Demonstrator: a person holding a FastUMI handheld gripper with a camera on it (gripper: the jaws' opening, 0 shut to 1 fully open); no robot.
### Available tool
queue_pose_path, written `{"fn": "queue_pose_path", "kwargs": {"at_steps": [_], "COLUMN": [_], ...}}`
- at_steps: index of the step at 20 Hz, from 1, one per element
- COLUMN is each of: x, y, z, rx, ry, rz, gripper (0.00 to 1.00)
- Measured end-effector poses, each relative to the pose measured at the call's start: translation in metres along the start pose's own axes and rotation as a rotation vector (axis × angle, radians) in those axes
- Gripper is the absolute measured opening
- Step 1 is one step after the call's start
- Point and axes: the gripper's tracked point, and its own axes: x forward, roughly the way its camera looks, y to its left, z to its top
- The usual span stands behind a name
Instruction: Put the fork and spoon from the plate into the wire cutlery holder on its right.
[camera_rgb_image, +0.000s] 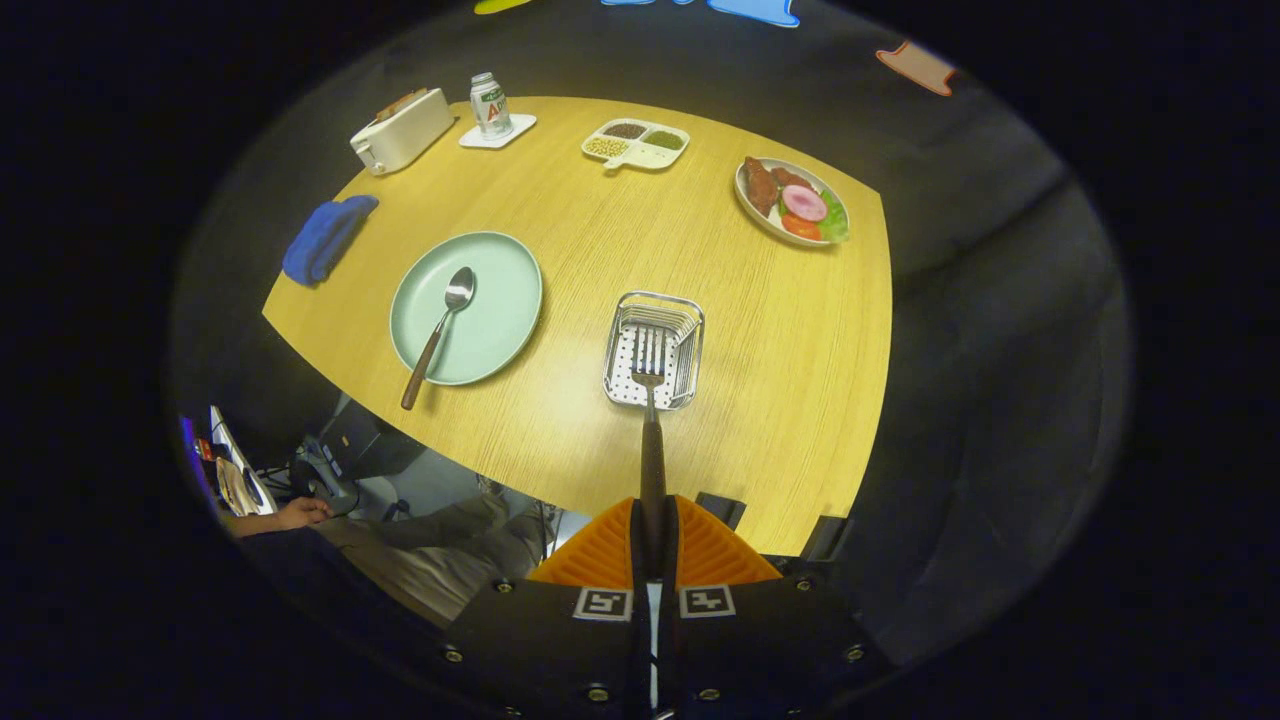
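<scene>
The claw (653, 545) is clamped on the handle of one fork (649, 385), whose tines hang over the one wire cutlery holder (690, 320) on the desk (790, 380). One spoon (440, 332) lies on the one green plate (500, 310) left of the holder.

Gripper (655, 540) clamped on fork (650, 400) handle, tines over wire cutlery holder (690, 330) at twelve o'clock ahead. Spoon (440, 330) lying on green plate (500, 300), at ten o'clock from the fingers.
</scene>
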Motion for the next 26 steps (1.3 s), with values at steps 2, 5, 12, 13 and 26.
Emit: {"fn": "queue_pose_path", "kwargs": {"at_steps": [2, 5, 12, 13, 26], "x": [0.011, 0.025, 0.044, 0.046, 0.003], "y": [0.001, -0.001, -0.001, -0.001, -0.005], "z": [0.003, 0.008, 0.025, 0.028, 0.059], "rx": [0.003, 0.003, 0.022, 0.034, 0.132], "ry": [0.042, 0.088, 0.155, 0.162, -0.060], "rz": [0.015, 0.020, 0.050, 0.058, 0.043], "gripper": [0.03, 0.03, 0.03, 0.07, 0.17]}}
